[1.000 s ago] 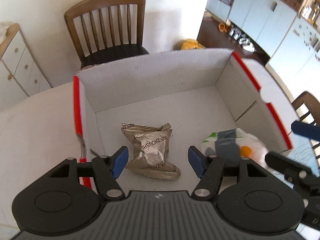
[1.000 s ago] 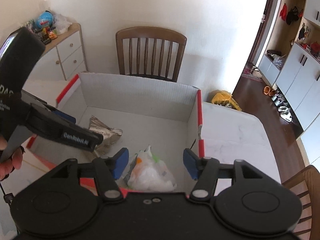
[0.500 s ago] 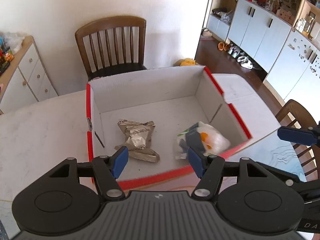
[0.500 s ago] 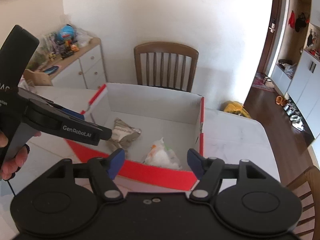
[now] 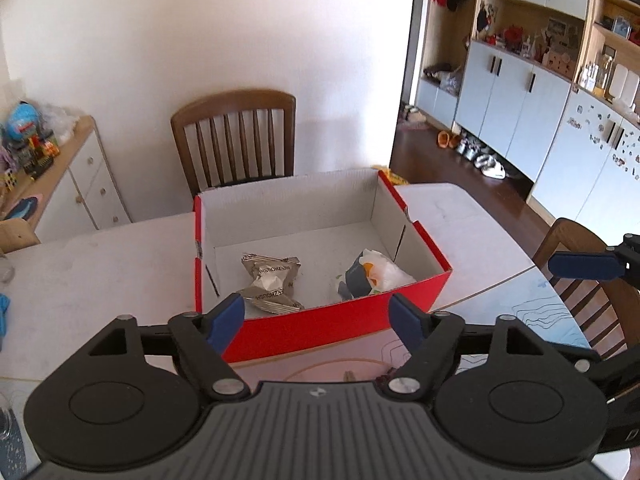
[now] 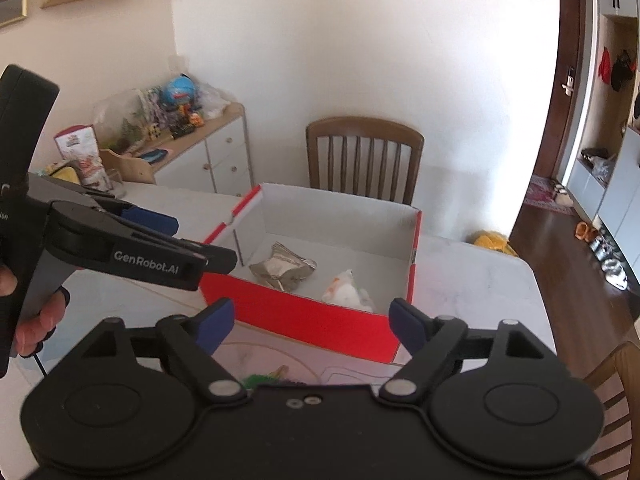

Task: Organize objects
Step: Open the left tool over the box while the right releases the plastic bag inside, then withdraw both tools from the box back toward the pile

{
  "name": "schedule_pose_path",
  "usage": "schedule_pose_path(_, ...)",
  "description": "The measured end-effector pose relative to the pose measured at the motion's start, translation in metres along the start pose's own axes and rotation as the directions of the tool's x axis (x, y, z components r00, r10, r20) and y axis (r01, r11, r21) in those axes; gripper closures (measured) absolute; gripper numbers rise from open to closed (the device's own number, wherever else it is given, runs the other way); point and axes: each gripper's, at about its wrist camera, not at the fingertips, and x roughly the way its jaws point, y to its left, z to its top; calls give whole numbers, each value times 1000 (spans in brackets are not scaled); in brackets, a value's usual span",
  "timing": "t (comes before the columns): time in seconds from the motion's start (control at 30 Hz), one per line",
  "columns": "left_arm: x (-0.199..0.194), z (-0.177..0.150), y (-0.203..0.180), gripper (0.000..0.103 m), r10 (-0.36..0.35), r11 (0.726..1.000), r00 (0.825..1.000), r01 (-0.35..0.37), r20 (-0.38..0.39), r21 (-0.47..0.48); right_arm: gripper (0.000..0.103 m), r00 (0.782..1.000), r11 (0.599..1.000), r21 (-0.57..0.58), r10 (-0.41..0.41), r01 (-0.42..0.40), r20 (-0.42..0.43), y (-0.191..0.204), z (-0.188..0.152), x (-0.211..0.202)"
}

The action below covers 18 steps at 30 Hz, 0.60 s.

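A red box with a white inside (image 5: 340,326) (image 6: 304,318) stands on the white table. In it lie a silver foil packet (image 5: 270,282) (image 6: 282,268) on the left and a white plastic bag with orange and dark parts (image 5: 372,276) (image 6: 346,290) on the right. My left gripper (image 5: 318,316) is open and empty, held back from the box's near wall. My right gripper (image 6: 310,320) is open and empty, also in front of the box. The left gripper also shows in the right wrist view (image 6: 168,240).
A wooden chair (image 5: 236,136) stands behind the table. A white sideboard with toys (image 6: 188,148) is at the left. Another chair (image 5: 592,292) is at the right. Something green (image 6: 258,380) lies on the table just below my right gripper.
Both grippers have pulled back and up from inside the box to in front of it. Both stay open; the packet and bag remain in the box.
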Motion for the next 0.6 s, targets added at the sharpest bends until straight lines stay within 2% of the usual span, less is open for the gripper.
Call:
schedule_pose_path(0.2, -27, -20, -12, 20, 58, 997, 996, -61, 64, 49, 11, 999, 1000, -2, 18, -18, 39, 2, -8, -22)
schedule_pose_path(0.33, -43, -34, -18, 20, 84, 995, 991, -90, 104, 50, 3, 998, 1000, 1, 25, -25, 63, 0, -13, -34)
schedule_pose_path(0.6, -68, -58, -21, 18, 75, 997, 988, -75, 133, -12, 1, 995, 999, 24, 40, -42, 94, -5, -28, -54)
